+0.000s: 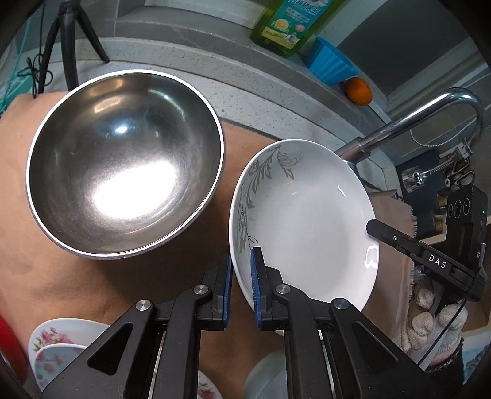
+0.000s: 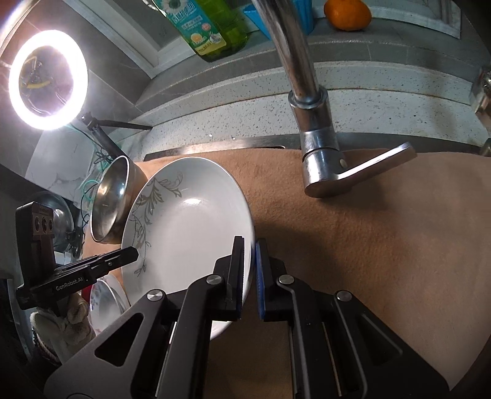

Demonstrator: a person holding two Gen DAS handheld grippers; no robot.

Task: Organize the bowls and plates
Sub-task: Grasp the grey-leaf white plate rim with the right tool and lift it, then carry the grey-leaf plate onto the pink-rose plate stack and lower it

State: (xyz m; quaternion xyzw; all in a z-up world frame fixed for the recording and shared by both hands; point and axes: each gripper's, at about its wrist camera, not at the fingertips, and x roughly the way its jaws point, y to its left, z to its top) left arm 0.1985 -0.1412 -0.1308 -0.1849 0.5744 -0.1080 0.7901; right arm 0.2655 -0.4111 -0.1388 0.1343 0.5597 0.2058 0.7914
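Observation:
A white plate with a grey leaf pattern (image 1: 307, 221) is held up over the brown cloth (image 1: 61, 276). My left gripper (image 1: 241, 270) is shut on its near-left rim. My right gripper (image 2: 250, 261) is shut on the plate's opposite rim (image 2: 190, 221); its finger shows in the left wrist view (image 1: 399, 241). A steel bowl (image 1: 125, 159) sits on the cloth just left of the plate, and shows in the right wrist view (image 2: 110, 202). Floral plates (image 1: 58, 346) lie stacked at the lower left.
A chrome tap (image 2: 310, 107) rises just right of the plate, its lever (image 2: 368, 172) over the cloth. On the ledge behind are a green soap bottle (image 1: 288, 24), a blue tub (image 1: 331, 61) and an orange (image 1: 359, 90). A ring light (image 2: 47, 79) stands at left.

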